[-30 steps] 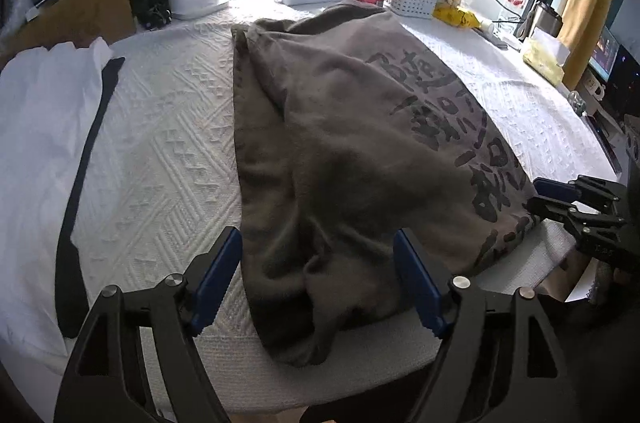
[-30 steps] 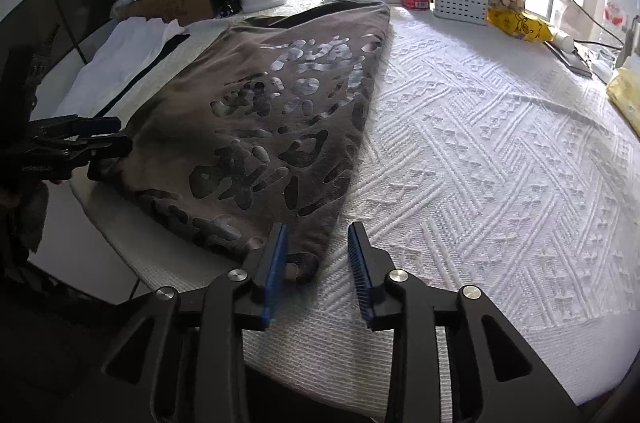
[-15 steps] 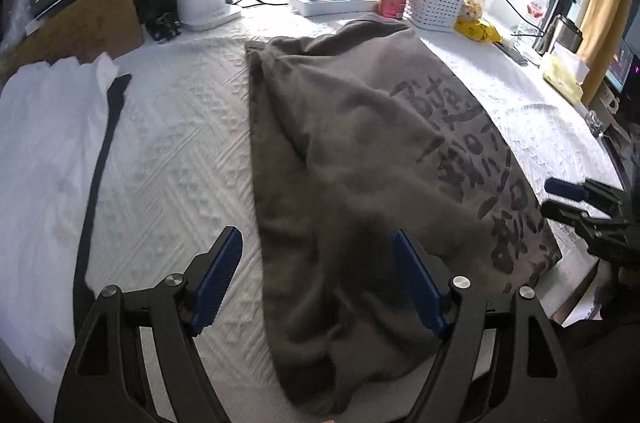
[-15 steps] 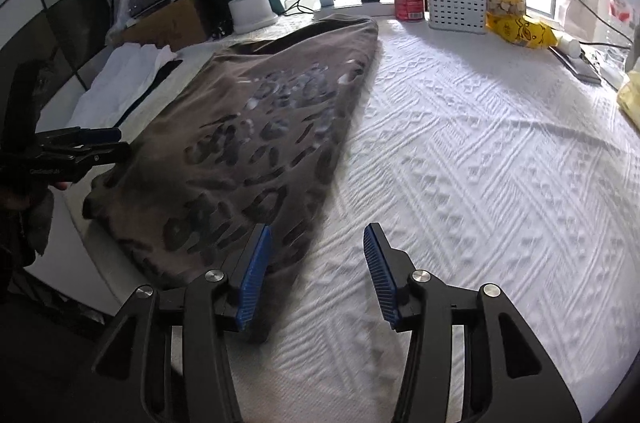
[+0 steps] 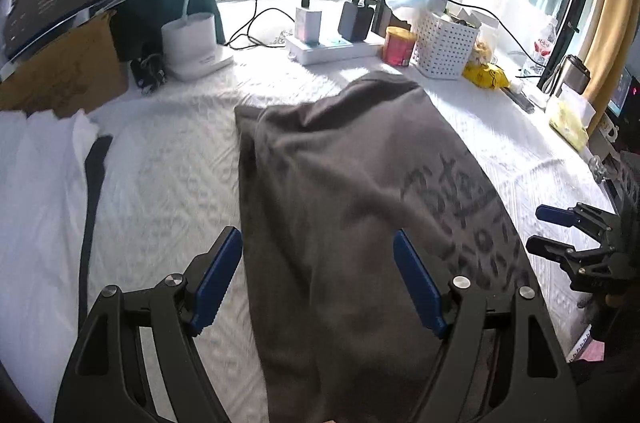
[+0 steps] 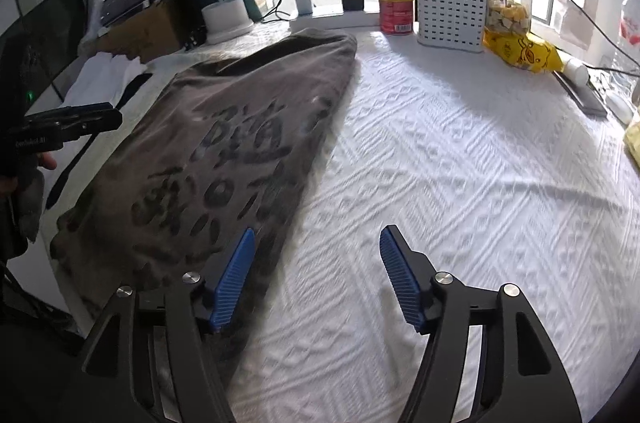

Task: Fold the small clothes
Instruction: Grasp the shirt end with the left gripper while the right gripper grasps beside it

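A grey-brown garment (image 5: pixel 352 191) with dark printed characters lies folded lengthwise on the white textured bedspread (image 5: pixel 168 175). It also shows in the right wrist view (image 6: pixel 224 143). My left gripper (image 5: pixel 318 283) is open and empty, raised over the garment's near end. My right gripper (image 6: pixel 316 279) is open and empty, above the garment's near right edge and the bedspread (image 6: pixel 460 163). Each gripper shows in the other's view: the right one (image 5: pixel 560 235) at the right, the left one (image 6: pixel 68 127) at the left.
A white garment (image 5: pixel 36 191) with a black strip lies at the left. Along the window stand a white lamp base (image 5: pixel 192 43), a power strip with chargers (image 5: pixel 332 43), a red can (image 6: pixel 396 13), a white basket (image 6: pixel 452 7) and a yellow bag (image 6: pixel 520 53).
Both grippers have lifted up and back from the garment's near edge. The right gripper, nearly shut a second ago, has opened wide. The garment now lies flatter.
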Motion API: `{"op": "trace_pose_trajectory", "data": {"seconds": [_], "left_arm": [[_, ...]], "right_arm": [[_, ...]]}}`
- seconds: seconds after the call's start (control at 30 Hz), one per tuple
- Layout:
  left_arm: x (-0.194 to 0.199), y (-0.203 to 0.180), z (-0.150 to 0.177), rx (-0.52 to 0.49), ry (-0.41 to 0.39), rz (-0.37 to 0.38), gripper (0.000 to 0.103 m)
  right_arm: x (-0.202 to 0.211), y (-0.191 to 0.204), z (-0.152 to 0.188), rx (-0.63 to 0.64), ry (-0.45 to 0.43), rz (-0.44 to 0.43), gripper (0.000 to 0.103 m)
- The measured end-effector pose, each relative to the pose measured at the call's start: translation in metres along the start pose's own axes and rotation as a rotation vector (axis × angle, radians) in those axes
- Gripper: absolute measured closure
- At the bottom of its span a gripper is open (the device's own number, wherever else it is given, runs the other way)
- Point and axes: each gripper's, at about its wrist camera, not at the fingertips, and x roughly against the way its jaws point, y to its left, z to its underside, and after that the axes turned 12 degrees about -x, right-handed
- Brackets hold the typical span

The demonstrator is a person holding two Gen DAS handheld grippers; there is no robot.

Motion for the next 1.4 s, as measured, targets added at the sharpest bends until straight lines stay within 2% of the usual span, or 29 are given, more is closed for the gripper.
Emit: {"op": "trace_pose_trajectory", "data": {"seconds": [0.17,0.43,0.63,0.8,0.9,1.13,1.2,1.3,1.4], "left_arm": [[-0.015,0.009,-0.014,0.007,-0.01,0.01,0.025],[-0.035,0.041,-0.035,0.103,-0.058,0.023,0.022],[-0.053,0.063,-0.048,0.157,-0.077,0.011,0.022],[-0.071,0.076,-0.053,0.191,-0.067,0.028,0.022],[-0.082,0.076,-0.054,0.175,-0.055,0.029,0.022],[-0.104,0.074,-0.049,0.173,-0.011,0.101,0.021],[-0.103,0.069,-0.05,0.135,-0.014,0.09,0.016],[-0.105,0.064,-0.052,0.11,0.002,0.071,0.014],[-0.104,0.063,-0.054,0.111,0.022,0.094,0.014]], "right_arm": [[-0.01,-0.009,-0.025,-0.01,-0.02,0.031,0.033],[-0.026,-0.025,-0.068,-0.027,-0.059,0.071,0.033],[-0.046,-0.032,-0.088,-0.037,-0.052,0.08,0.033],[-0.068,-0.03,-0.105,-0.024,-0.03,0.065,0.033],[-0.081,-0.026,-0.115,-0.023,-0.025,0.042,0.033],[-0.105,-0.019,-0.124,-0.075,0.002,-0.035,0.033],[-0.11,-0.018,-0.124,-0.083,0.008,-0.045,0.033],[-0.114,-0.015,-0.126,-0.087,0.007,-0.059,0.033],[-0.115,-0.014,-0.127,-0.099,0.007,-0.084,0.033]]}}
